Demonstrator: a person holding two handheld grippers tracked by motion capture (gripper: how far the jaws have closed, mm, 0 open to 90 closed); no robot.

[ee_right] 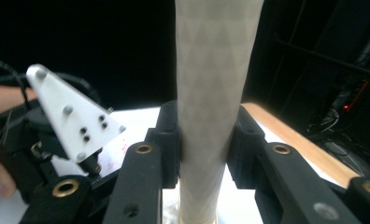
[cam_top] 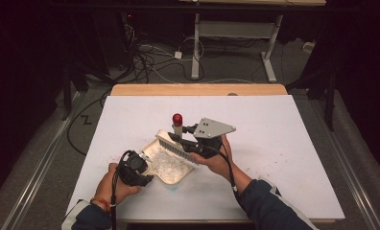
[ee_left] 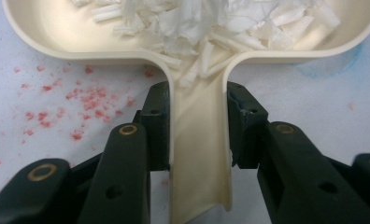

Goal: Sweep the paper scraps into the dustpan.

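A cream dustpan (cam_top: 168, 167) lies on the white table, with white paper shreds (ee_left: 211, 23) piled in it. My left gripper (ee_left: 199, 121) is shut on the dustpan's handle (ee_left: 199, 154); in the high view the left gripper (cam_top: 145, 167) sits at the pan's near-left end. A brush (cam_top: 176, 145) with pale bristles rests at the pan's far rim, its red-capped handle (cam_top: 177, 120) standing up. My right gripper (cam_top: 182, 139) is shut on that handle (ee_right: 211, 84), both jaws pressed to its sides.
Red specks (ee_left: 80, 102) and small white scraps (cam_top: 269, 155) are scattered on the white table cover (cam_top: 284, 124). A blue smudge (ee_left: 332, 65) marks the cover beside the pan. The left gripper's grey plate (ee_right: 71, 114) appears in the right gripper view. Cables and desk legs lie beyond the far edge.
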